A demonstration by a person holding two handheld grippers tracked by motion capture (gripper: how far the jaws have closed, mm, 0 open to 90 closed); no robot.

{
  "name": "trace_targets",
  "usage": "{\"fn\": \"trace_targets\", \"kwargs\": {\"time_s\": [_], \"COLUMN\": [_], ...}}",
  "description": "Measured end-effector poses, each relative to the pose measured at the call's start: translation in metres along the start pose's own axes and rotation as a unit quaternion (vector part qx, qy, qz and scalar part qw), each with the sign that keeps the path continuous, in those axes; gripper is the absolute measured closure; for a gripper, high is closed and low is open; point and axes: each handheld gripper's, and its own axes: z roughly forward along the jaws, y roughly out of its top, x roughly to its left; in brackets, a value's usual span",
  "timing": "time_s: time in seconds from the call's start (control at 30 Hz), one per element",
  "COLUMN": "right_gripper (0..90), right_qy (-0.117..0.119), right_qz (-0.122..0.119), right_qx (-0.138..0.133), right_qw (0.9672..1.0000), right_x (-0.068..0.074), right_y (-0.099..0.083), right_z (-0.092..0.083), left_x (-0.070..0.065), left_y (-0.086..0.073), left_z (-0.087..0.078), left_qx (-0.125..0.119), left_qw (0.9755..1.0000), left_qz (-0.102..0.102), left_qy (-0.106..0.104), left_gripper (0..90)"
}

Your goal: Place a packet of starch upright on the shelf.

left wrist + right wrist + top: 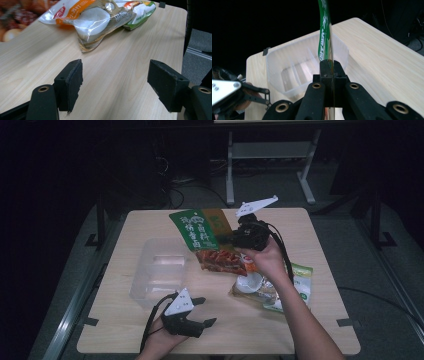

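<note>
The green packet (200, 231) hangs in the air above the middle of the table (320, 245), lifted clear of the wood. It is a flat food pouch, green at the top with pale lettering, red and orange lower down. The right gripper (231, 239) pinches it at one edge, jaws clenched tight on the thin film. In the right gripper view the packet (325, 37) rises edge-on from between the black jaws as a narrow green strip, with the right gripper (330, 68) closed hard around it.

Just to the left of the packet in the high view, a clear plastic tray (150, 285) with inner dividers stands on the table. In the right gripper view the same tray (272, 65) lies beyond the jaws, and the packet seems to hang over or just in front of its far side, though the angle makes that hard to judge.

Two more packets lie flat on the table under the right forearm: a clear one with white contents (250, 285) and a green and white one (302, 282) touching it.

The left gripper (207, 312) rests near the front edge of the table, well apart from the packets. Its jaws are spread wide with nothing between them; the left gripper view shows bare wood between the two pads (75, 82), and the clear packet (95, 22) farther off.
</note>
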Motion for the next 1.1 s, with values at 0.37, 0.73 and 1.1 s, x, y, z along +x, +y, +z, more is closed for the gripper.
{"fn": "trace_targets", "kwargs": {"time_s": [0.37,0.73,1.1], "right_gripper": [89.3,89.3,89.3], "right_qy": [0.009,0.011,0.015], "right_qz": [-0.008,-0.008,-0.010], "right_qx": [-0.008,-0.007,-0.017], "right_qw": [0.9999,0.9999,0.9997], "right_x": [0.003,0.003,0.007], "right_y": [0.024,0.046,0.065], "right_z": [0.022,0.052,0.097], "left_x": [0.001,0.003,0.003], "left_y": [0.000,-0.001,-0.001], "left_z": [0.000,0.001,0.001], "left_qx": [0.002,-0.004,-0.001], "left_qw": [1.0000,1.0000,1.0000], "left_qz": [0.004,-0.008,-0.003], "left_qy": [-0.002,0.001,0.001], "left_gripper": [27.9,27.7,27.7]}}
